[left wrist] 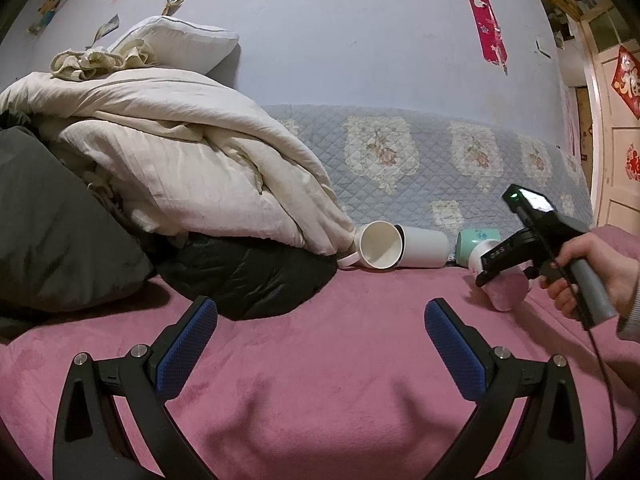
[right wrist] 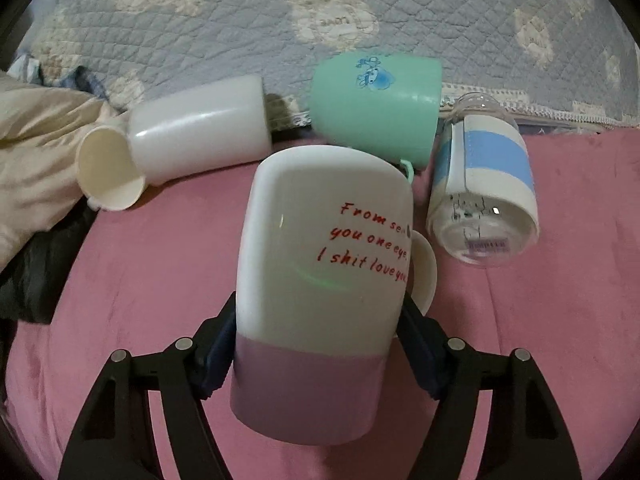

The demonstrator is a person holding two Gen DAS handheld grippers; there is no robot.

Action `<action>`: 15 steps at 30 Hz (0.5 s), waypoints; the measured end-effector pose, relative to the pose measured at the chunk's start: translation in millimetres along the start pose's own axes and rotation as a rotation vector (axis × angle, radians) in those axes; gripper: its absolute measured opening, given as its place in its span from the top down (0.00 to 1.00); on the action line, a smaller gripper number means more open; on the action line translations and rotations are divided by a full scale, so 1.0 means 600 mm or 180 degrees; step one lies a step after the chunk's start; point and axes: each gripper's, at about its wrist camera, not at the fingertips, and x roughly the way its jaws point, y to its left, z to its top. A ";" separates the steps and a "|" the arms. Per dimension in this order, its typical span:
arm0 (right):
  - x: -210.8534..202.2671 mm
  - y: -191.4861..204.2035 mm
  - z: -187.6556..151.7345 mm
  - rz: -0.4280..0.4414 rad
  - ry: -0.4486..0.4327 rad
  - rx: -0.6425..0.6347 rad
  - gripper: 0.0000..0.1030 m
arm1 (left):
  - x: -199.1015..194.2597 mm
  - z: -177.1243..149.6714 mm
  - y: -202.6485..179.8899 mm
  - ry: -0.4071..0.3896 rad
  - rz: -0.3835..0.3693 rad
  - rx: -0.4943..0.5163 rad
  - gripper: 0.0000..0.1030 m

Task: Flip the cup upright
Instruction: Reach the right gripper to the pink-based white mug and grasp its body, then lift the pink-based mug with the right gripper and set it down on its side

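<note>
**Right gripper clamped on pink-and-white mug, flip in hand**

Right gripper (right wrist: 320, 352) has its jaws closed against both sides of the pink-and-white mug (right wrist: 320, 288), pads biting near the line where white meets pink. Mug points away from the camera, closed white base far, pink band near; handle sticks out on the right. In the left wrist view the same mug (left wrist: 505, 289) sits low over the pink blanket (left wrist: 320, 380); whether it touches or is just lifted, cannot tell. Left gripper (left wrist: 320, 320) idles, jaws wide open, nothing between them, well apart from the mug.

Other cups lie on their sides just behind: white mug (right wrist: 196, 136) with a cream cup (right wrist: 108, 168) at its mouth, green cup (right wrist: 376, 108), clear bottle with blue band (right wrist: 480, 184).

Step, as I judge it: grasp done, rotation not finished. Next move calls for a wrist roll to bring the base down and the mouth up, then setting it on the soft blanket clear of the green cup and the bottle, then opening. Soft bedding may let it tip.
</note>
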 end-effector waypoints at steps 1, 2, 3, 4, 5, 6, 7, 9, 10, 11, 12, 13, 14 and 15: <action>-0.018 0.000 -0.006 0.0035 0.0004 -0.0017 0.27 | 0.000 0.000 0.001 -0.0003 -0.0001 -0.0005 0.00; -0.031 0.002 -0.013 0.0063 -0.0003 -0.0054 0.27 | 0.000 0.000 0.001 -0.0007 0.0000 -0.0008 0.00; -0.046 0.004 -0.022 0.0078 -0.0010 -0.0111 0.27 | 0.000 0.000 0.002 -0.0008 0.0001 -0.0009 0.00; -0.061 0.010 -0.030 0.0092 0.0002 -0.0159 0.27 | 0.000 0.000 0.001 -0.0007 0.0001 -0.0005 0.00; -0.073 0.013 -0.040 0.0131 0.0029 -0.0199 0.27 | 0.000 0.000 0.001 -0.0006 0.0001 -0.0003 0.00; -0.087 0.016 -0.053 0.0217 0.0074 -0.0237 0.27 | 0.001 0.000 0.001 -0.0003 0.0002 0.0002 0.00; -0.099 0.015 -0.068 0.0295 0.0108 -0.0259 0.27 | 0.000 0.000 0.001 -0.0002 0.0003 0.0007 0.00; -0.120 0.027 -0.100 0.0530 0.0247 -0.0306 0.27 | -0.001 0.001 0.001 -0.0010 0.0005 0.0011 0.00; -0.128 0.032 -0.115 0.0627 0.0316 -0.0329 0.28 | -0.001 0.001 0.001 -0.0015 0.0006 0.0012 0.00; -0.132 0.037 -0.127 0.0708 0.0376 -0.0347 0.28 | -0.001 0.001 0.001 -0.0018 0.0006 0.0012 0.00; -0.134 0.043 -0.137 0.0763 0.0422 -0.0367 0.28 | -0.001 0.001 0.002 -0.0018 0.0007 0.0010 0.00; -0.135 0.052 -0.154 0.0824 0.0472 -0.0417 0.27 | -0.001 0.001 0.002 -0.0018 0.0007 0.0010 0.00; -0.136 0.059 -0.165 0.0843 0.0489 -0.0462 0.27 | -0.001 0.001 0.002 -0.0019 0.0007 0.0005 0.00; -0.137 0.067 -0.175 0.0846 0.0487 -0.0521 0.28 | -0.001 0.001 0.003 -0.0021 0.0008 0.0001 0.00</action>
